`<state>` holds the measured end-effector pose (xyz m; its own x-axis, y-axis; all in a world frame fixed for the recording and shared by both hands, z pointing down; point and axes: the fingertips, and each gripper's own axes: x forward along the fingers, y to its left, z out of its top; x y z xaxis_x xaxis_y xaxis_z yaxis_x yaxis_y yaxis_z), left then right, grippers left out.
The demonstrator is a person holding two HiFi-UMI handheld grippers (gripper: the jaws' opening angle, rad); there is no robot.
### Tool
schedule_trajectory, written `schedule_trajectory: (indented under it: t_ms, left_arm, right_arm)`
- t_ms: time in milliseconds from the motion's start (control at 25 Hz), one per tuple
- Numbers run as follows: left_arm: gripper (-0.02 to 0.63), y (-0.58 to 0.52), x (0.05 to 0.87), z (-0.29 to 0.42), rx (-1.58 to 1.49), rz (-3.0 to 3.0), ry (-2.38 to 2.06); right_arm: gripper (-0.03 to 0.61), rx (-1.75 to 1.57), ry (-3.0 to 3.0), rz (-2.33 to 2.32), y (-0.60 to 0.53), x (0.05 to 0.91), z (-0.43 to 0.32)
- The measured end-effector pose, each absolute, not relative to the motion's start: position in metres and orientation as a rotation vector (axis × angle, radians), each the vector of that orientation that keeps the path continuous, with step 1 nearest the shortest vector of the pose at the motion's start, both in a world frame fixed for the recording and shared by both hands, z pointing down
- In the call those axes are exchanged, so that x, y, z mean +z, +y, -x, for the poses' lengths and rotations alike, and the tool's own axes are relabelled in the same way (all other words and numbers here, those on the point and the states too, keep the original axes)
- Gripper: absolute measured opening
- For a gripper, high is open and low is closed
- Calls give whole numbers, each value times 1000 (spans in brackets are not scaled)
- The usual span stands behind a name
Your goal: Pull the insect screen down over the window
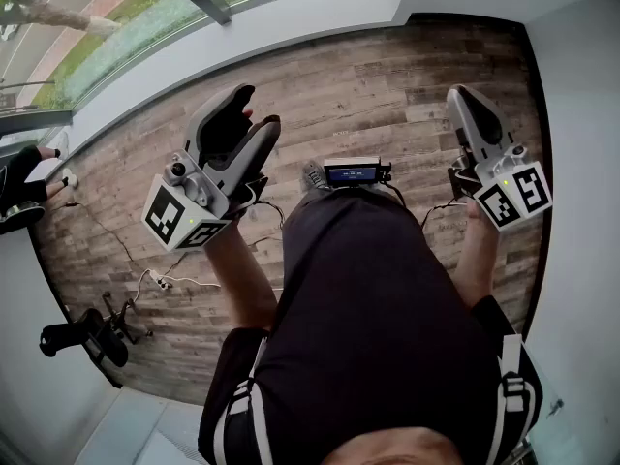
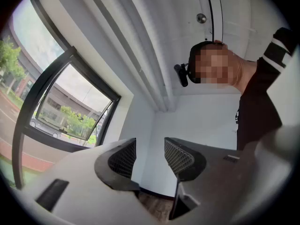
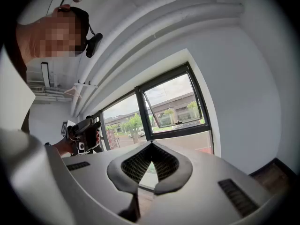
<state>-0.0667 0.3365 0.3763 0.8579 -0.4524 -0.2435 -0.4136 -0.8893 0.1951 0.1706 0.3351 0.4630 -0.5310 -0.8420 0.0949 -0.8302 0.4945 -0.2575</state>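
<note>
**A:** Where do we have the two grippers?

**B:** We hold both up in front of our chest, above the wooden floor (image 1: 387, 76). Our left gripper (image 2: 150, 149) has its jaws standing apart. Nothing is between them, and only a white wall corner shows beyond.

**A:** And the right one?

**B:** Our right gripper (image 3: 151, 145) has its jaws drawn together, tips touching, with nothing caught in them.

**A:** Where is the window?

**B:** The window (image 3: 173, 104) is ahead of our right gripper, dark-framed in a white wall, with one sash tilted open. In the head view it lies at the upper left, past a white sill. Both grippers are well apart from it. We cannot make out the insect screen in any view.

**A:** Anything else?

**B:** A white cable (image 1: 184, 281) trails across the floor on our left.
</note>
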Motion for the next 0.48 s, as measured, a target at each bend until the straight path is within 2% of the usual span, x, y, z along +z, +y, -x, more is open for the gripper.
schedule_trajectory:
  t_ms: [480]
  left_arm:
    - [201, 336, 378, 49, -403, -2908, -679]
  right_arm:
    - [6, -424, 2669, 1497, 334, 466, -189]
